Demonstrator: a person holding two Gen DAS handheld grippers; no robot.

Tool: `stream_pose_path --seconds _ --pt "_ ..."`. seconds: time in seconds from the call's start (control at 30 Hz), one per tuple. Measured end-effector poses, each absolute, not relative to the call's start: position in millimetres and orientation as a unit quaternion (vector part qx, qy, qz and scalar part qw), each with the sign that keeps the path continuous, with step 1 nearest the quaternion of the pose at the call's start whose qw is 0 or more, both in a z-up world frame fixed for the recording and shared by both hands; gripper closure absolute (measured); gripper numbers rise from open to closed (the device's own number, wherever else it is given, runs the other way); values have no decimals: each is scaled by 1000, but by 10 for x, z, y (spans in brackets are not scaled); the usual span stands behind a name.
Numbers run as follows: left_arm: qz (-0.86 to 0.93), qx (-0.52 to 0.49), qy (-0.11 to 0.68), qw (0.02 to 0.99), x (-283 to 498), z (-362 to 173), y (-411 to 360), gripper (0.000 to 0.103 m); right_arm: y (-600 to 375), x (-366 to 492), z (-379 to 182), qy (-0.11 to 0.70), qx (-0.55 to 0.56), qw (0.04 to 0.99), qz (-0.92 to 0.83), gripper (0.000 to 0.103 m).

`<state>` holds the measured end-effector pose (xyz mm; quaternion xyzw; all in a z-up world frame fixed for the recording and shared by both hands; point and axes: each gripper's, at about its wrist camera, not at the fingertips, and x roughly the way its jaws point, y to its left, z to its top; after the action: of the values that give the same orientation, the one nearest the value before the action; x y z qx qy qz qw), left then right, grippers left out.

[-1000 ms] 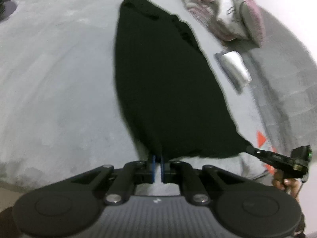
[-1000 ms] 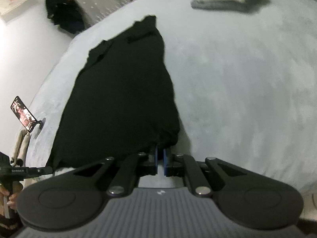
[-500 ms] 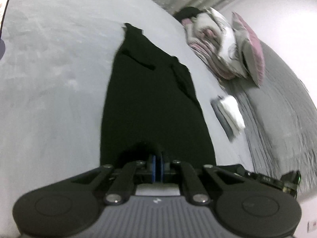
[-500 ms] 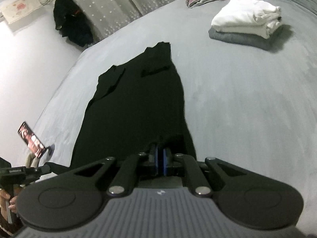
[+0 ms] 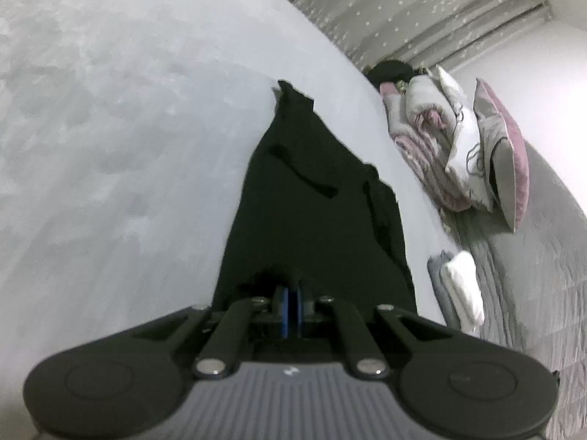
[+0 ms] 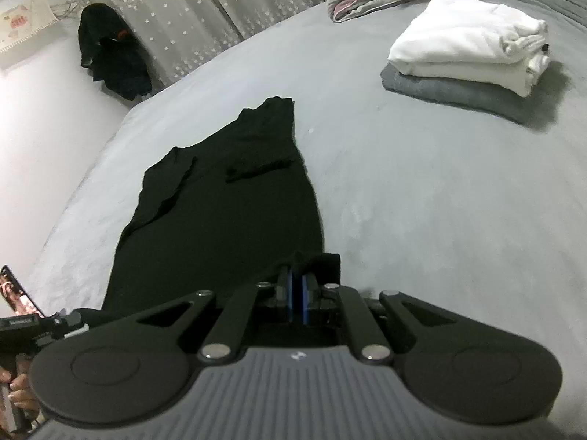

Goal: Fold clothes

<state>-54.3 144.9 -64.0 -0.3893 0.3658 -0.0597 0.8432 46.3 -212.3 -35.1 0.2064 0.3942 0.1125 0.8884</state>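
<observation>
A long black garment [image 5: 312, 212] [image 6: 227, 216] lies stretched out lengthwise on the grey bed [image 5: 110, 146] [image 6: 422, 190]. My left gripper [image 5: 290, 293] is shut on the near edge of the cloth at one corner, the blue pads pressed together with fabric bunched over them. At the other near corner my right gripper [image 6: 298, 278] is shut on the same black garment, and a fold of cloth curls around its fingertips. The far end of the garment, with a sleeve folded in, rests flat on the bed.
A folded white top on a folded grey one [image 6: 469, 55] [image 5: 458, 286] sits on the bed at the right. Rolled bedding and pillows [image 5: 469, 154] are piled by the curtain. Dark clothes [image 6: 110, 62] hang at the wall. A hand holding the other gripper [image 6: 22, 333] and a phone [image 6: 16, 293] show at lower left.
Both grippers have carried the near edge of the black garment forward over the bed, so the cloth looks narrower and folds over itself near the fingertips. The folded stack and pillows came further into view.
</observation>
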Motion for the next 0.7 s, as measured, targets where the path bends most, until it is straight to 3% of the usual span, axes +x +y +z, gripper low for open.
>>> stream_pose_path --seconds 0.4,0.7 --pt "-36 -401 366 839 -33 -574 1482 99 -1997 973 -317 377 210 895 113 97" --pt "-27 -436 365 822 186 -839 1569 98 -2055 1308 -523 386 239 885 98 97"
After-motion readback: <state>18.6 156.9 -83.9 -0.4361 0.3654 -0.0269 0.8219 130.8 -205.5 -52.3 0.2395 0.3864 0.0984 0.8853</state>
